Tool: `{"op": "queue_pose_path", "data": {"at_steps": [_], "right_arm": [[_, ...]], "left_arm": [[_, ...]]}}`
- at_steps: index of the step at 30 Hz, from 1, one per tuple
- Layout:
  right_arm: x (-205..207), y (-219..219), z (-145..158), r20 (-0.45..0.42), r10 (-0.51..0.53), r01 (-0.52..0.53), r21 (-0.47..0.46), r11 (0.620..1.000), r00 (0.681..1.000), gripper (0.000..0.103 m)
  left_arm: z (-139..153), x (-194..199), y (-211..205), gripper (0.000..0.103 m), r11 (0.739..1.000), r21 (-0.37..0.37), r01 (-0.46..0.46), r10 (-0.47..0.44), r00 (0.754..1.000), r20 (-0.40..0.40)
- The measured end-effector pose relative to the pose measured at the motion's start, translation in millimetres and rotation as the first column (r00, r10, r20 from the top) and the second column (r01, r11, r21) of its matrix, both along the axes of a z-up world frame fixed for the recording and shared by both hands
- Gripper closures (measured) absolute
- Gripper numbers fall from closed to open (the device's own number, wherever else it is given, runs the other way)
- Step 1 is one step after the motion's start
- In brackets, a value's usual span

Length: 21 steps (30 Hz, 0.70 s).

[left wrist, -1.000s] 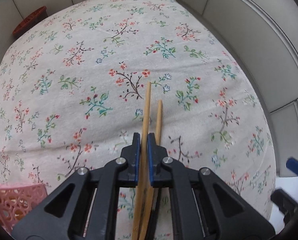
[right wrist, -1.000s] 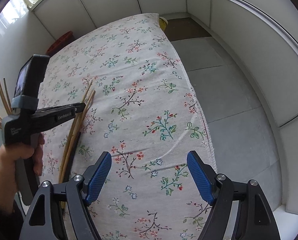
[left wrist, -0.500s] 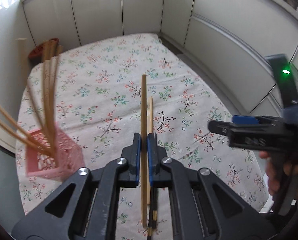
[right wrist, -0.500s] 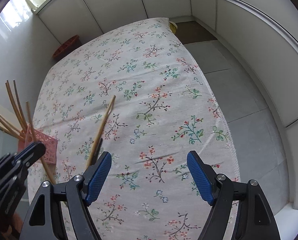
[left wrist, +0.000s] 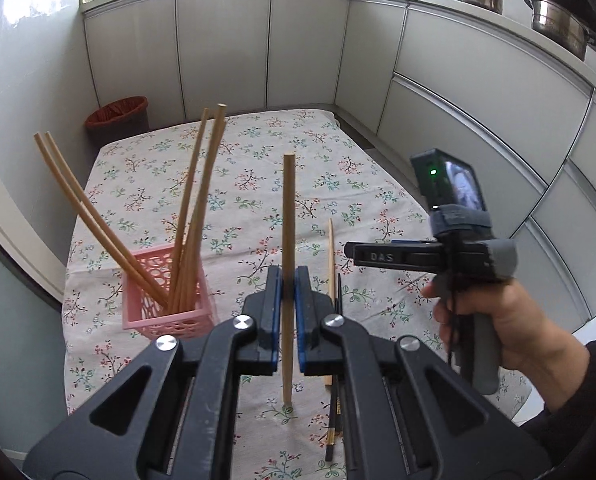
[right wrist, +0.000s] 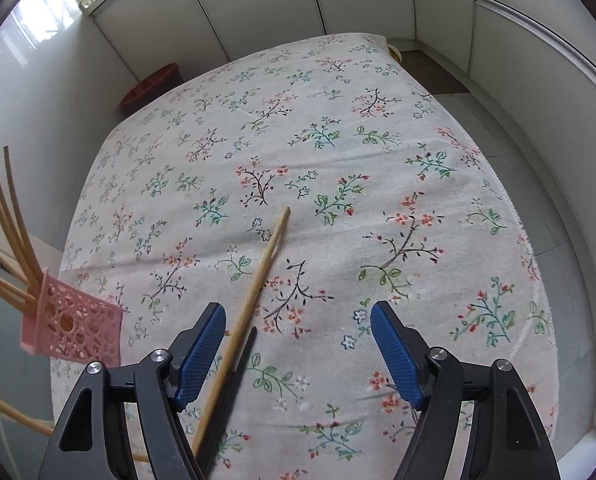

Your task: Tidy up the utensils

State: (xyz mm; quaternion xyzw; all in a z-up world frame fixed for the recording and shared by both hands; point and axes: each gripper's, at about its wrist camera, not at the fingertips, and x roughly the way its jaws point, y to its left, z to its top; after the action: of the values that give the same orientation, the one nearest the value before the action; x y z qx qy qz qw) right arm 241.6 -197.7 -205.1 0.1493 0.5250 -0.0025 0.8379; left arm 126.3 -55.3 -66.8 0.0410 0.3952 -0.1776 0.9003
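My left gripper (left wrist: 288, 276) is shut on a light wooden chopstick (left wrist: 288, 216), held upright above the flowered tablecloth (left wrist: 258, 184). To its left stands a pink lattice basket (left wrist: 166, 316) with several wooden chopsticks leaning in it. Another wooden chopstick (left wrist: 331, 256) and a dark chopstick (left wrist: 335, 364) lie on the cloth. In the right wrist view, my right gripper (right wrist: 296, 312) hangs over that wooden chopstick (right wrist: 264, 268). Its jaws are closing, and the stick lies between them by the left pad (right wrist: 200, 344), unpressed. The basket (right wrist: 74, 324) sits far left.
A red-brown bin (left wrist: 118, 114) stands past the table's far left corner. White cabinets (left wrist: 226, 48) ring the room, with pots on the counter. The cloth's right edge (right wrist: 502, 196) drops to a grey floor. A hand (left wrist: 510, 332) holds the right gripper at the right.
My left gripper rose off the cloth with one chopstick and tilted up, bringing the basket into view. The right gripper moved left over the remaining chopstick, and its jaws narrowed.
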Motion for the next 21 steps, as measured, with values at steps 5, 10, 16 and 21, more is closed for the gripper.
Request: {"op": "queue_pose_path", "data": {"at_steps": [5, 10, 16, 21], "right_arm": [[22, 6, -25, -0.038, -0.025, 0.027, 0.042, 0.999, 0.999, 0.047], [31, 30, -26, 0.006, 0.028, -0.027, -0.126, 0.992, 1.000, 0.066], [29, 41, -26, 0.020, 0.059, -0.055, -0.167, 0.984, 0.998, 0.092], [22, 31, -13, 0.063, 0.045, -0.039, -0.088, 0.995, 0.997, 0.093]], "left_arm": [[5, -1, 11, 0.096, 1.000, -0.019, -0.010, 0.010, 1.000, 0.007], [6, -3, 19, 0.096, 1.000, -0.024, -0.016, 0.016, 1.000, 0.011], [7, -3, 25, 0.096, 0.999, -0.027, -0.032, 0.033, 0.999, 0.010], [11, -7, 30, 0.096, 0.998, -0.035, -0.051, 0.052, 0.998, 0.028]]}}
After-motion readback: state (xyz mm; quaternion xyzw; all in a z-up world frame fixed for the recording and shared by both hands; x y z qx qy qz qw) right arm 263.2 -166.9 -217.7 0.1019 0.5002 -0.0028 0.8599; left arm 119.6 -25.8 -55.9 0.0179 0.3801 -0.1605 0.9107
